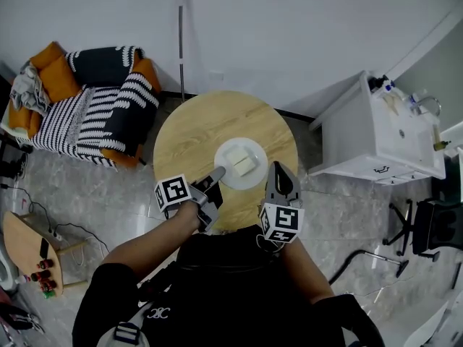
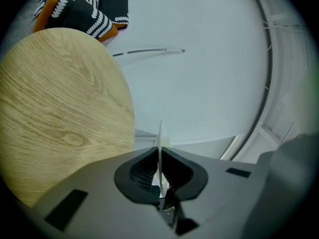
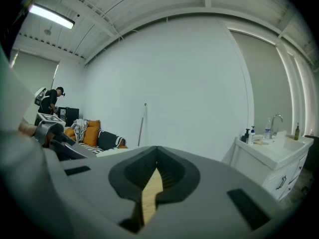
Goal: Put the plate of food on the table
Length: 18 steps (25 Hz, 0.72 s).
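A white plate (image 1: 241,163) with pale square pieces of food (image 1: 239,160) rests on the round wooden table (image 1: 195,132), near its front edge. My left gripper (image 1: 218,173) is shut on the plate's left rim. In the left gripper view the plate's thin white edge (image 2: 160,139) stands upright between the closed jaws of the left gripper (image 2: 159,152), with the table top (image 2: 60,108) to the left. My right gripper (image 1: 279,169) sits just right of the plate, over the table edge. In its own view the right gripper (image 3: 155,152) is shut with nothing in it.
A striped sofa with orange cushions (image 1: 94,107) stands at the back left. A white sink cabinet (image 1: 376,132) is at the right, with an office chair (image 1: 427,223) in front of it. A thin pole (image 1: 181,42) leans on the wall. A person (image 3: 50,101) stands far off by the sofa.
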Motion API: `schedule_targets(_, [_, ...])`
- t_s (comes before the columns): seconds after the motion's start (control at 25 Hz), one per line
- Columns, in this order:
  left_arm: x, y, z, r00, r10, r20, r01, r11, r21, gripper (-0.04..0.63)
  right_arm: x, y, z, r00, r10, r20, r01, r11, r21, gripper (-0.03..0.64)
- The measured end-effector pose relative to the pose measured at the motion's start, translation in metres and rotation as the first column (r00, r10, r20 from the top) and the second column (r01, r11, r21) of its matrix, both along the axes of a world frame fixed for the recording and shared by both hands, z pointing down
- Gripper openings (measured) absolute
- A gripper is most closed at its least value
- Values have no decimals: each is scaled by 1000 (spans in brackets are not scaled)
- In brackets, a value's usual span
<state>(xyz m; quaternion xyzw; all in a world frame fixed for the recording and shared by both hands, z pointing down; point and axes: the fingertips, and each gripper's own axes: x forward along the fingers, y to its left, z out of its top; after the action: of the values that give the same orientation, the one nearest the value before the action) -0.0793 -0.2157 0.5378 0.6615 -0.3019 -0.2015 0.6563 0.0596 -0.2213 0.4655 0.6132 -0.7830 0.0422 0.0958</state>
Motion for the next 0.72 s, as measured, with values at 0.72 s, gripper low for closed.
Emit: schedule_targets(0.72, [14, -18, 28, 1000, -30, -1, 30, 999, -23, 19, 18, -16, 4, 998, -55, -13, 54, 998, -23, 6])
